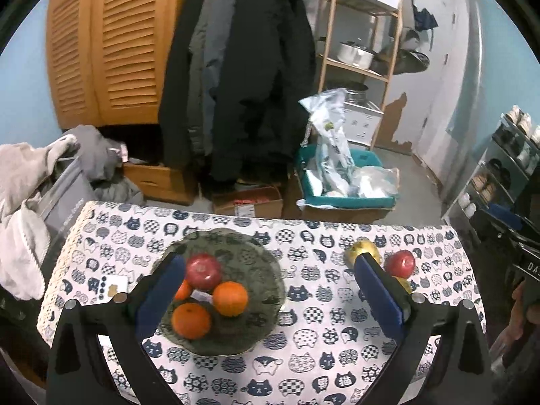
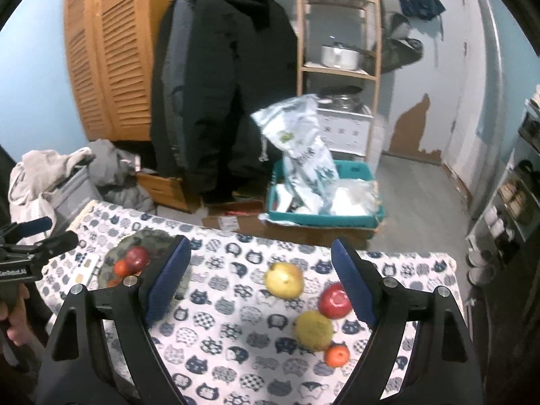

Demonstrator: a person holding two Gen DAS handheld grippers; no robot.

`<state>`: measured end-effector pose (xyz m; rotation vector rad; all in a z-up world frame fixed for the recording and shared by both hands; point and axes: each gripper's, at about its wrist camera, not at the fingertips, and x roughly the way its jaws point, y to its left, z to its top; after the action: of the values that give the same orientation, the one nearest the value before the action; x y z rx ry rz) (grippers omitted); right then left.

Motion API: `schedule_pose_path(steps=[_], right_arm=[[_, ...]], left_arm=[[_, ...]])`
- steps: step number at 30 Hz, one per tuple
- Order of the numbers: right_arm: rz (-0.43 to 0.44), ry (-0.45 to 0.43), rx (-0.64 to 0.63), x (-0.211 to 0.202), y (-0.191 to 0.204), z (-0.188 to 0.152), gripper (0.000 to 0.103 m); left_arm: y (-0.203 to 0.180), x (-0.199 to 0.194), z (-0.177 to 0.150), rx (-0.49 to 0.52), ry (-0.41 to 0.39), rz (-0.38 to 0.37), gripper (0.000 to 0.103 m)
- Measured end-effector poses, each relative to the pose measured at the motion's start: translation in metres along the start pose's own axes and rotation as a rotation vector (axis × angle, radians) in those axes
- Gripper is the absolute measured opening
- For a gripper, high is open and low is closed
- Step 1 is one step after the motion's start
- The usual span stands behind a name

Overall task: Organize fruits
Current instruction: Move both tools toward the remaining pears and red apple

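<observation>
Pale blue walls [image 2: 30, 77], paint peeled to bare brown low on the far side [image 2: 410, 128]. Grey floor [image 2: 415, 195]. Louvred wooden wardrobe [image 1: 108, 44] at left, dark coats [image 1: 249, 67] hung just beside it. Open wooden shelf rack [image 1: 357, 64] with a metal pot [image 2: 339, 55]. Teal bin [image 2: 357, 217] stuffed with plastic bags on the floor. Heap of grey clothes [image 1: 23, 168] at left. Cat-print cloth over the desk [image 1: 337, 337].
</observation>
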<state>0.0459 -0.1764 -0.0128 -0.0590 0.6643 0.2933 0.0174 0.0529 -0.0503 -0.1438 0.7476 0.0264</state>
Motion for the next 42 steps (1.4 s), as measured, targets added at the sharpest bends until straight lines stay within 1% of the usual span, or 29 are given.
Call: schedule_pose_path(steps=[11, 20, 24, 26, 29, 35, 42], right_arm=[[-0.042, 0.043, 0.044, 0.003, -0.035, -0.017, 0.084], [-0.069, 0.103, 0.084, 0.019, -0.061, -0.033, 0.084], [-0.073, 0.137, 0.098, 0.029, -0.069, -0.040, 0.084], [-0.076, 0.160, 0.093, 0.036, -0.072, -0.044, 0.084], [-0.084, 0.202, 0.087, 0.049, -0.074, -0.052, 0.084], [-0.075, 0.314, 0.092, 0.086, -0.080, -0.072, 0.084], [-0.061, 0.446, 0.105, 0.134, -0.085, -0.099, 0.084]], left_arm=[[-0.039, 0.027, 0.001, 0.070, 0.046, -0.029, 0.101], [-0.065, 0.057, -0.005, 0.111, 0.104, -0.050, 0.101], [-0.071, 0.072, -0.009, 0.124, 0.133, -0.043, 0.101], [-0.075, 0.082, -0.013, 0.134, 0.155, -0.034, 0.101], [-0.080, 0.097, -0.017, 0.136, 0.192, -0.041, 0.101], [-0.090, 0.128, -0.028, 0.142, 0.256, -0.042, 0.101], [-0.093, 0.168, -0.047, 0.129, 0.353, -0.037, 0.101]])
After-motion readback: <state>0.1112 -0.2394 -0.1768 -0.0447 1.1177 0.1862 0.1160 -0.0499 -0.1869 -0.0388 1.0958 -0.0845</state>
